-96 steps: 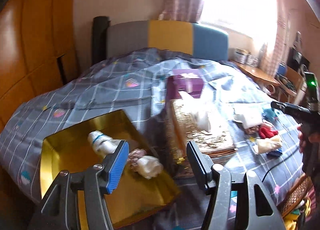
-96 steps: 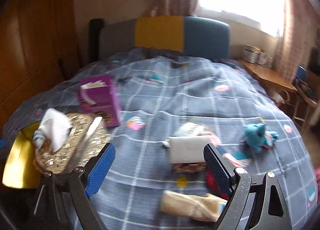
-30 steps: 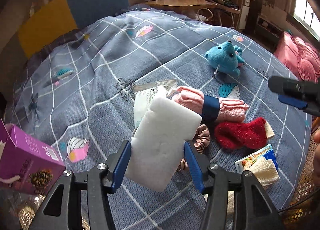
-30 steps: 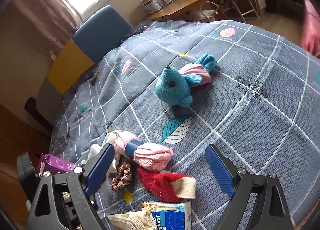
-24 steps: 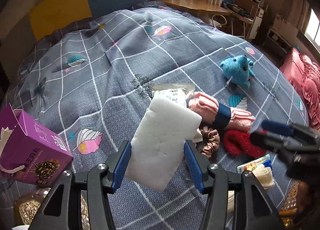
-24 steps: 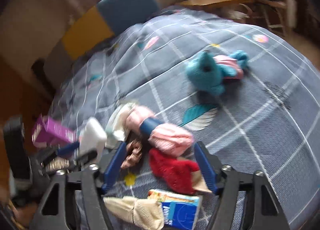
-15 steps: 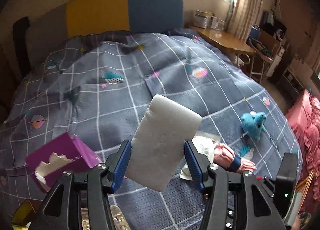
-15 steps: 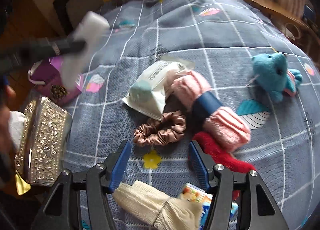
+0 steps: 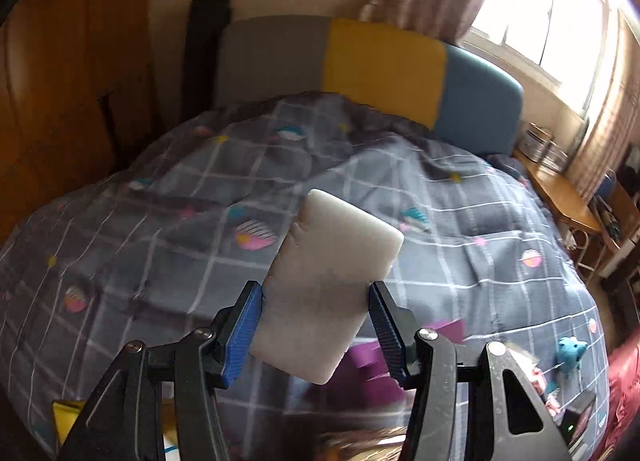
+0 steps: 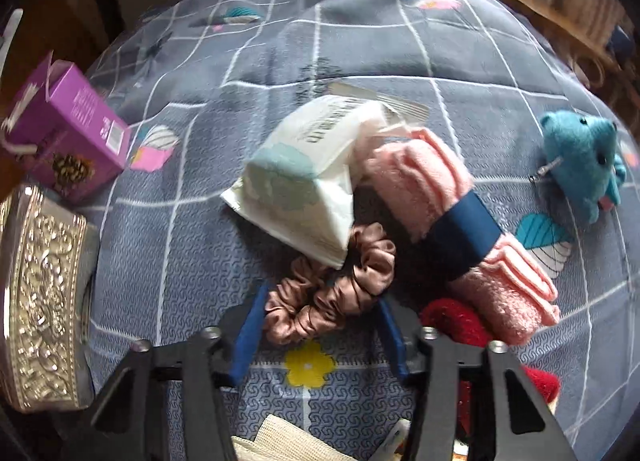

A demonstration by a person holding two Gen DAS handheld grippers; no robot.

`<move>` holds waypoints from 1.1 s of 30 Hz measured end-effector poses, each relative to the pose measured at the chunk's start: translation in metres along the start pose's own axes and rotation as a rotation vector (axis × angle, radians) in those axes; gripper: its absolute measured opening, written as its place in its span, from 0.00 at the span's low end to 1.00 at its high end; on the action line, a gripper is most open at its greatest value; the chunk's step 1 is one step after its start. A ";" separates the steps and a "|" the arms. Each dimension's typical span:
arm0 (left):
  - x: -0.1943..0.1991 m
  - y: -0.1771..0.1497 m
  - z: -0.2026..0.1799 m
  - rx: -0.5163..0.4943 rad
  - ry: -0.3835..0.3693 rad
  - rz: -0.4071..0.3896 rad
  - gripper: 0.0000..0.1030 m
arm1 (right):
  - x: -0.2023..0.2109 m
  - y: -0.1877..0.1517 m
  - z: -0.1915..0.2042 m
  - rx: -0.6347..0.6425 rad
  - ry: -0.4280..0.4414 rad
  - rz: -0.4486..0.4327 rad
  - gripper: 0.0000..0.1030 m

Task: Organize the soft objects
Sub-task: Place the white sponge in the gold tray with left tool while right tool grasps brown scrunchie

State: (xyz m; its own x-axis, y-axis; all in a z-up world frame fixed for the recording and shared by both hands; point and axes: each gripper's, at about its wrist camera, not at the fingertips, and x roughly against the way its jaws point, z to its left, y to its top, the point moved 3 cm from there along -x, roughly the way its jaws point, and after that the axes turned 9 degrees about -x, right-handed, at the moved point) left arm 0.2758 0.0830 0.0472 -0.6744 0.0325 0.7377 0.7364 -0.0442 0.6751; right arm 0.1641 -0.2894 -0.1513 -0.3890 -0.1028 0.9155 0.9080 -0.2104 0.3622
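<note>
We see the left gripper [image 9: 316, 335] with its blue fingers [image 9: 243, 335] pressed against both sides of a white sponge [image 9: 326, 281], which is lifted clear of the bed [image 9: 160, 221] and stands tilted, its upper end leaning right. The sponge is a thick rounded slab, matte and faintly pitted, its lower half grey in shadow. Below it in the left view we make out a purple box [image 9: 360, 377], blurred, and a yellow corner [image 9: 66, 419] at the lower left; what either holds we cannot tell.

In the right view, our right gripper [image 10: 320, 335] hangs low over the quilt with its fingers spread wide and gripping nothing. A brown satin scrunchie [image 10: 334, 293] lies between the fingertips, crumpled in glossy folds; whether the fingers touch it we cannot tell. A white tissue pack [image 10: 308, 177] with teal print rests on its upper edge. Just right of that lies a pink rolled cloth [image 10: 460, 229] bound by a navy band, with a red knit piece [image 10: 460, 317] touching its lower end. A teal plush [image 10: 582, 157] sits well apart on the right. On the left, the purple box [image 10: 64, 125] lies open-topped beside a silver embossed box [image 10: 44, 293]; their contents are not visible. A cream knit item [image 10: 288, 443] shows at the bottom edge.
</note>
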 end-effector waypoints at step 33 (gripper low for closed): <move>0.021 -0.233 0.095 0.212 -0.007 0.159 0.80 | 0.007 -0.013 0.002 0.085 -0.019 -0.071 0.29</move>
State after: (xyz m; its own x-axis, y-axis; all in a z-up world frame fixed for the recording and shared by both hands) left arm 0.0957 0.1888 -0.0942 -0.5495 0.0487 0.8341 0.8285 0.1608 0.5364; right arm 0.1494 -0.2853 -0.1494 -0.4508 -0.0718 0.8898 0.8884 -0.1328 0.4394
